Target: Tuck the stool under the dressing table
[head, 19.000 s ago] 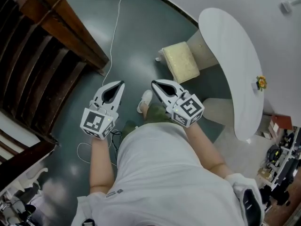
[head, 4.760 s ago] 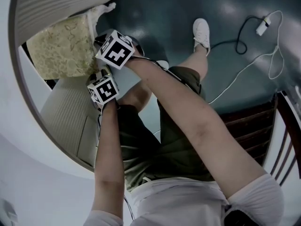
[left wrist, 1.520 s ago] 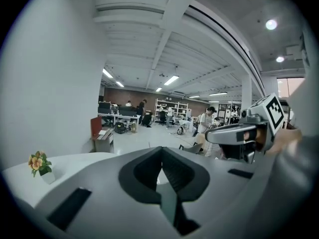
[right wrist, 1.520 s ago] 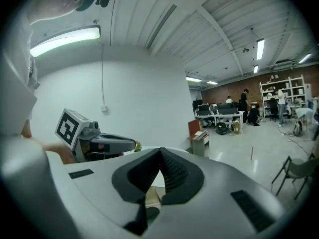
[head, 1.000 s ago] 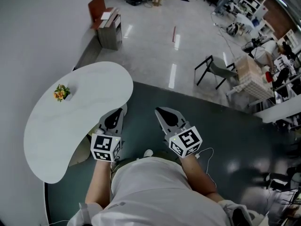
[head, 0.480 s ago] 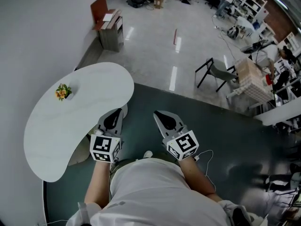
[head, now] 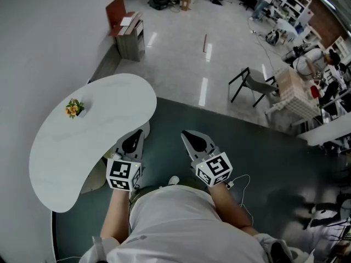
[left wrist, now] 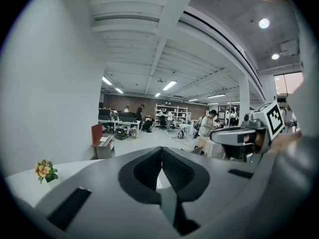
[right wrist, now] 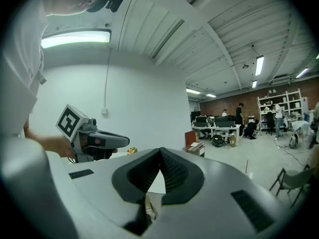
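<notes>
Head view: dressing table [head: 82, 141], white kidney-shaped top, at L by wall; stool [head: 108, 156] tucked beneath, only a sliver showing. L gripper [head: 140, 130] & R gripper [head: 186, 133] clenched, empty, above dark floor [head: 167, 119]. Flowers [head: 73, 108] on tabletop.

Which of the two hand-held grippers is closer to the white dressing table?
The left hand-held gripper: its tip is beside the dressing table edge, while the right hand-held gripper is over the dark floor.

A white wall [head: 38, 32] ran along the left; dark green flooring [head: 274, 163] met pale polished floor [head: 175, 43], where a grey chair [head: 253, 83] stood. Strip lights [left wrist: 169, 85] glowed overhead.
</notes>
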A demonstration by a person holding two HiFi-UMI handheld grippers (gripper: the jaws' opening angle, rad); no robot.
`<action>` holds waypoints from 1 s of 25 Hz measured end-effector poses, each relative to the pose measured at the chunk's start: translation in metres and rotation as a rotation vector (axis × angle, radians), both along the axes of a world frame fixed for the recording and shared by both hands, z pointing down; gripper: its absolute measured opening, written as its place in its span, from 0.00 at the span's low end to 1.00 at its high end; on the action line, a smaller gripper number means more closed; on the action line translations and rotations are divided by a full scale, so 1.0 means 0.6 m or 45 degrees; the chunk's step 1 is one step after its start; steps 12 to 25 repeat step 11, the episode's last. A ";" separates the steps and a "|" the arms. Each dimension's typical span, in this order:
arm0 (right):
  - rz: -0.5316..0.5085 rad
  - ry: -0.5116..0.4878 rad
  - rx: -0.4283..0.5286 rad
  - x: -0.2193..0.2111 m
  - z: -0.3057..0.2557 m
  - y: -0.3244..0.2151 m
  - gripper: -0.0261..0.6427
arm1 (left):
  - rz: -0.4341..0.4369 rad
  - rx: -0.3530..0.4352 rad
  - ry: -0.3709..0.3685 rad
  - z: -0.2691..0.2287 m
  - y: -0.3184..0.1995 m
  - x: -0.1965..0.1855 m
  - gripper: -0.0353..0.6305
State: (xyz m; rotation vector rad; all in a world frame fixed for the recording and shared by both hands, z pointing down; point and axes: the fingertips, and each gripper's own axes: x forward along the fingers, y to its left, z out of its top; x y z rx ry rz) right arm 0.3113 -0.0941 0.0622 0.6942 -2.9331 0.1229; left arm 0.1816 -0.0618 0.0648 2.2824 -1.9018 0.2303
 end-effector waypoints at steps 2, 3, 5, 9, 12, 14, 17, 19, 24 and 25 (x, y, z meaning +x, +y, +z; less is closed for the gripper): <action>0.009 -0.008 -0.011 0.002 0.002 -0.003 0.06 | 0.006 -0.002 0.002 0.002 0.000 0.002 0.06; 0.013 -0.011 -0.014 0.003 0.002 -0.005 0.06 | 0.007 -0.004 -0.001 0.002 -0.001 0.002 0.06; 0.018 -0.014 -0.017 0.003 0.003 -0.006 0.06 | 0.010 -0.008 -0.005 0.004 -0.002 0.002 0.06; 0.019 -0.016 -0.022 0.006 0.005 -0.006 0.06 | 0.010 -0.013 -0.006 0.005 0.000 0.003 0.06; 0.021 -0.017 -0.027 0.008 0.007 -0.005 0.06 | 0.007 -0.015 -0.009 0.005 0.001 0.004 0.06; 0.021 -0.017 -0.027 0.008 0.007 -0.005 0.06 | 0.007 -0.015 -0.009 0.005 0.001 0.004 0.06; 0.021 -0.017 -0.027 0.008 0.007 -0.005 0.06 | 0.007 -0.015 -0.009 0.005 0.001 0.004 0.06; 0.021 -0.017 -0.027 0.008 0.007 -0.005 0.06 | 0.007 -0.015 -0.009 0.005 0.001 0.004 0.06; 0.021 -0.017 -0.027 0.008 0.007 -0.005 0.06 | 0.007 -0.015 -0.009 0.005 0.001 0.004 0.06; 0.021 -0.017 -0.027 0.008 0.007 -0.005 0.06 | 0.007 -0.015 -0.009 0.005 0.001 0.004 0.06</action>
